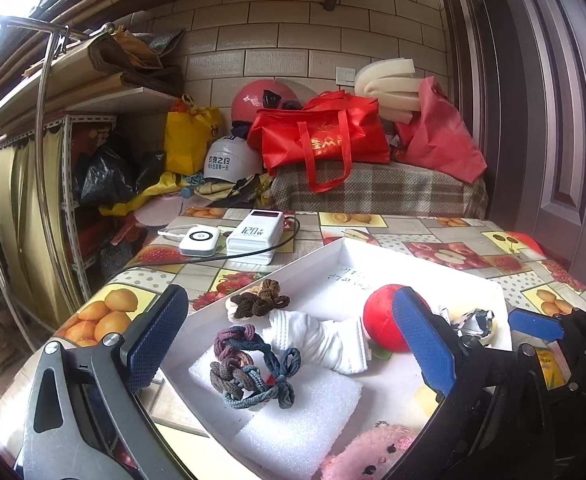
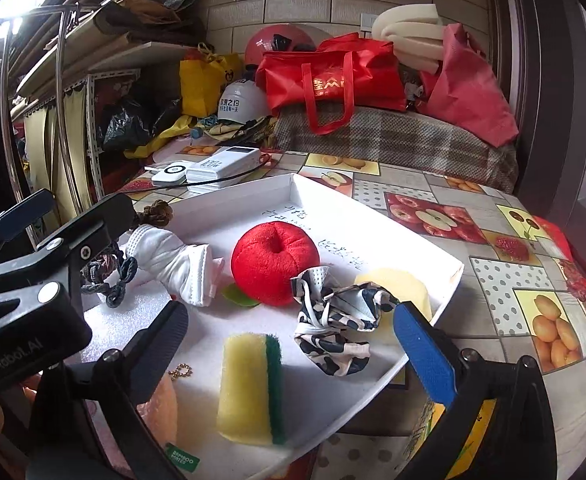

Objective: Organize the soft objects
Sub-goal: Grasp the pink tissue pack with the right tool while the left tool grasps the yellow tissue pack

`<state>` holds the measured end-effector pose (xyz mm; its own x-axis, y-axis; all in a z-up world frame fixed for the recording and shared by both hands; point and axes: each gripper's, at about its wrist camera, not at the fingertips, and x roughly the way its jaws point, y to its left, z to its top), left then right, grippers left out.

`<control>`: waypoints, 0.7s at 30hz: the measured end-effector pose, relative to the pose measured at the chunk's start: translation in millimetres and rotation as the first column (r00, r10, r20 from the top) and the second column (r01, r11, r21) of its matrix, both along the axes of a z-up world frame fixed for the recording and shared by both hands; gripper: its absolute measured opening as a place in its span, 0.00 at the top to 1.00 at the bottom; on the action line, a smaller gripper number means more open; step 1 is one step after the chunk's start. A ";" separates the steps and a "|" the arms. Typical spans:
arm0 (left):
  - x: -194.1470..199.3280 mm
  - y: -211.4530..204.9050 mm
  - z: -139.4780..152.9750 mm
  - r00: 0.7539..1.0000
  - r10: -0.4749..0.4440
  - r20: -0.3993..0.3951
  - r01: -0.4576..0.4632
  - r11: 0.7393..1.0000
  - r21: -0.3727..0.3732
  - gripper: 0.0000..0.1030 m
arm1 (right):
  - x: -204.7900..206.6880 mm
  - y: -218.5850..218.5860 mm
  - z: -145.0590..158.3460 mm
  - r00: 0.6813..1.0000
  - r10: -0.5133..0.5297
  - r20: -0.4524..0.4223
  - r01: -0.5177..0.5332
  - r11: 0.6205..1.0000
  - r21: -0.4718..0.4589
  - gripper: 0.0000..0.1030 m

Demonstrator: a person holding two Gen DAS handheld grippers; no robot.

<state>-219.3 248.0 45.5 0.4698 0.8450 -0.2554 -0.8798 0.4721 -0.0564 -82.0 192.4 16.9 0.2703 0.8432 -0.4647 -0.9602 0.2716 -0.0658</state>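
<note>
A white tray [image 1: 345, 256] on the fruit-print table holds soft things. In the left wrist view I see dark hair ties [image 1: 249, 368], brown hair ties [image 1: 259, 300], a twisted white cloth [image 1: 325, 340], a red plush apple [image 1: 381, 316] and a pink plush [image 1: 365, 452]. My left gripper [image 1: 289, 336] is open and empty above the hair ties and cloth. In the right wrist view the tray [image 2: 373, 204] holds the apple [image 2: 273, 256], a black-and-white patterned cloth [image 2: 333, 320], a yellow-green sponge [image 2: 253, 388], a yellow foam piece [image 2: 397, 284] and the white cloth [image 2: 165, 256]. My right gripper [image 2: 293, 344] is open and empty over the sponge.
Two white power banks [image 1: 253, 236] with a black cable lie at the table's far left. Behind the table a plaid-covered bench [image 1: 373, 188] carries red bags and helmets. A metal rack [image 1: 45, 160] stands at the left. A door [image 1: 553, 120] is on the right.
</note>
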 end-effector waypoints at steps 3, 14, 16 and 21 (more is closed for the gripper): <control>-2.5 -2.5 0.3 1.000 -0.009 0.012 0.009 1.000 -0.010 0.00 | 0.9 -6.3 0.9 1.000 -0.010 -0.006 0.010 1.000 0.021 0.00; -10.6 -17.5 -0.6 0.996 -0.054 0.066 0.057 0.997 -0.051 0.00 | -7.3 -51.2 7.7 1.000 -0.014 0.024 0.010 0.987 0.159 0.00; -7.8 -22.4 -1.4 0.994 -0.091 0.066 0.096 0.993 -0.072 0.00 | 1.4 -68.6 9.2 0.999 -0.040 0.004 0.039 0.980 0.198 0.00; 16.0 -47.8 -0.8 0.980 -0.197 -0.030 0.196 0.980 -0.046 0.00 | 37.0 -98.6 9.9 0.985 -0.170 0.014 0.165 0.969 0.183 0.00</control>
<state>-203.3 200.2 44.7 0.6161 0.7251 -0.3076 -0.7717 0.6339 -0.0514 -45.0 93.8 26.8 0.4260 0.8538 -0.2992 -0.8984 0.4383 -0.0281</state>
